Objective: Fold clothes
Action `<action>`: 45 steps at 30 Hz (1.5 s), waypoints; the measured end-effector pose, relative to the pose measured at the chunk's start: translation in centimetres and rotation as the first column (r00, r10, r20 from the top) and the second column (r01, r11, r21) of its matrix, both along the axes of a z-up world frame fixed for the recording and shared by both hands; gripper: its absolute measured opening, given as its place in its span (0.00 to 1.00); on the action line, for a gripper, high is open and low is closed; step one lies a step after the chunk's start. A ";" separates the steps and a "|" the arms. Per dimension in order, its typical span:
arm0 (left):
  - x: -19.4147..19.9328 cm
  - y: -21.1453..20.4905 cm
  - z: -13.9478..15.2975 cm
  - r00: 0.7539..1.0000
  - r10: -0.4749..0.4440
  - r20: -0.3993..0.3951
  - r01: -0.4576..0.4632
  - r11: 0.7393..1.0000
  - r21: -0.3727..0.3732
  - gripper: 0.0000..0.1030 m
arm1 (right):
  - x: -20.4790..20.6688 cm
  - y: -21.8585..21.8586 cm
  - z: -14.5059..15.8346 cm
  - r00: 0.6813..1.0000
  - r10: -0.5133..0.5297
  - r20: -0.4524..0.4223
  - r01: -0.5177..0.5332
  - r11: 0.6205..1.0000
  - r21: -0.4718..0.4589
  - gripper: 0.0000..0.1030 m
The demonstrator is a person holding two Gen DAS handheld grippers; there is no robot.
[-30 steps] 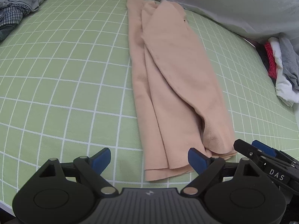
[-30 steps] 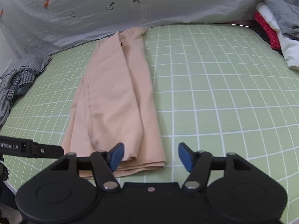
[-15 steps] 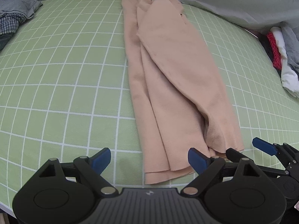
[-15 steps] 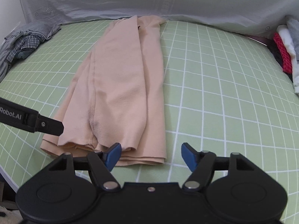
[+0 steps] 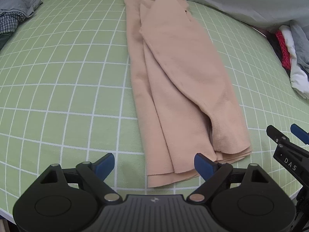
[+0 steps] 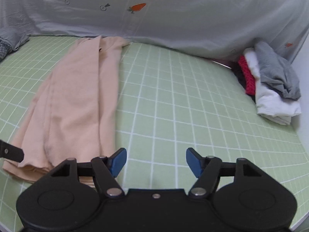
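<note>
A peach garment [image 5: 179,81] lies folded lengthwise into a long strip on the green checked bed sheet [image 5: 58,89], running from the near edge to the grey bedding at the back. The left gripper [image 5: 154,163] hovers over the strip's near end, jaws wide apart and clamped on nothing. The right gripper [image 6: 155,162] sits just right of the strip – jaws closing, only sheet between them – with a clothes pile [image 6: 270,89] far right.

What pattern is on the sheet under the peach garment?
Light green sheet with a white grid, clearest in the left wrist view.
</note>
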State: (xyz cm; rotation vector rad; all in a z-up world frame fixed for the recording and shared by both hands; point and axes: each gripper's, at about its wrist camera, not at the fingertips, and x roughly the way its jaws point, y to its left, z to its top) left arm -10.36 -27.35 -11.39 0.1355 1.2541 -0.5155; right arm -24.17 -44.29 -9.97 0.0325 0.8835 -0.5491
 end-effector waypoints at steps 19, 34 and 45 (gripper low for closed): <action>-0.4 -1.9 -1.7 1.000 0.003 -0.001 -0.003 0.996 -0.092 0.69 | 4.1 -1.5 -2.7 0.995 -0.033 0.093 -0.016 0.878 0.478 0.74; -1.3 -0.7 -1.8 0.997 -0.050 -0.059 0.037 0.980 -0.195 0.13 | 3.9 -0.3 -3.1 0.988 0.149 0.033 -0.147 0.876 0.460 0.14; -5.4 2.5 5.8 0.975 -0.214 -0.053 0.178 0.906 -0.384 0.12 | -6.7 -1.2 3.5 0.976 0.171 0.131 -0.216 0.769 0.602 0.13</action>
